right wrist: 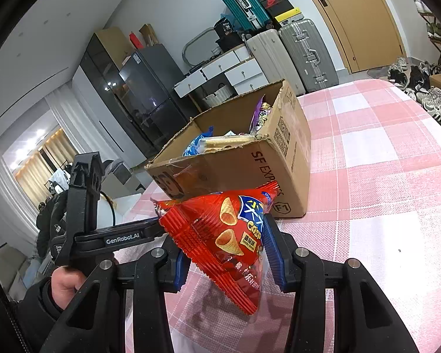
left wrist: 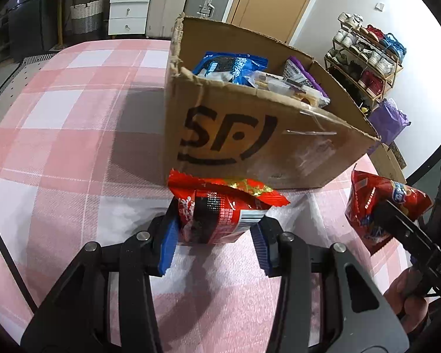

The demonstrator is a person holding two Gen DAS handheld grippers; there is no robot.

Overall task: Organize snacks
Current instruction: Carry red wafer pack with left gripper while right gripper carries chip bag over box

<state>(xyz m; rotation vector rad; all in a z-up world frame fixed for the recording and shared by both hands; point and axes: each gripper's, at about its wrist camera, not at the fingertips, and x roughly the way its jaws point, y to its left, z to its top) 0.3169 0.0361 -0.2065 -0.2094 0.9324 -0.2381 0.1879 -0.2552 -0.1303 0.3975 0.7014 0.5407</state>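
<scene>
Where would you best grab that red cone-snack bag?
By its flat body, pads squeezing both faces from the near side, as the right gripper does now. The cone-snack bag is thin and crinkly, so pinching across it looks likelier to hold than its sealed edges.

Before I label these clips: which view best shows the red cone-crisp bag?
The right wrist view: the red cone-crisp bag fills the centre, printed front readable, clamped in the right gripper. The left wrist view shows the bag only side-on at its right edge.
</scene>
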